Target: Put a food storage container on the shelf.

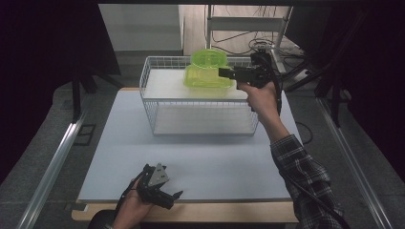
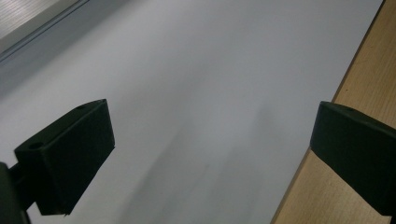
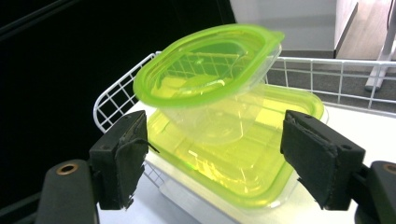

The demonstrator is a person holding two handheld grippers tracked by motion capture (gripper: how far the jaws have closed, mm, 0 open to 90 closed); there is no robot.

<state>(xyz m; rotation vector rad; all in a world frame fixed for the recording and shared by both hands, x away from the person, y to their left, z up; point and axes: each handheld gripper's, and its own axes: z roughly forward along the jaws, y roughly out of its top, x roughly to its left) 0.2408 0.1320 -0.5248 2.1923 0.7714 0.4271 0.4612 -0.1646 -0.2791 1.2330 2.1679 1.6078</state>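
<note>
Over a white counter (image 1: 119,157), we hold a gripper in each hand; the work in hand is at the wire basket (image 1: 157,102) at the counter's far side. On a white board laid across the basket's top sit two clear boxes with green lids: a flat box (image 3: 261,154), and a small tub (image 3: 210,93) resting tilted on top of it, its lid leaning toward the basket's far rim.

Our right gripper (image 1: 228,73) is up at the basket's right side, pointing left and roughly level at the pair. Its fingers (image 3: 121,163) stand wide, with nothing pressed between them; the flat box's near edge lies just ahead of the gap and the tub lies straight beyond, higher and farther in. Neither box is touched by a pad, as far as the right gripper view lets us tell.

Our left gripper (image 1: 165,193) rests low at the counter's near edge, well apart from the basket, its fingers (image 2: 70,158) also wide over bare counter and the wooden edge (image 2: 364,79).

The coming move, we judge, turns on that line: the stack sits dead ahead of the right fingers, the flat box's long side lying across the gap, and the right hand is by far the nearer.
</note>
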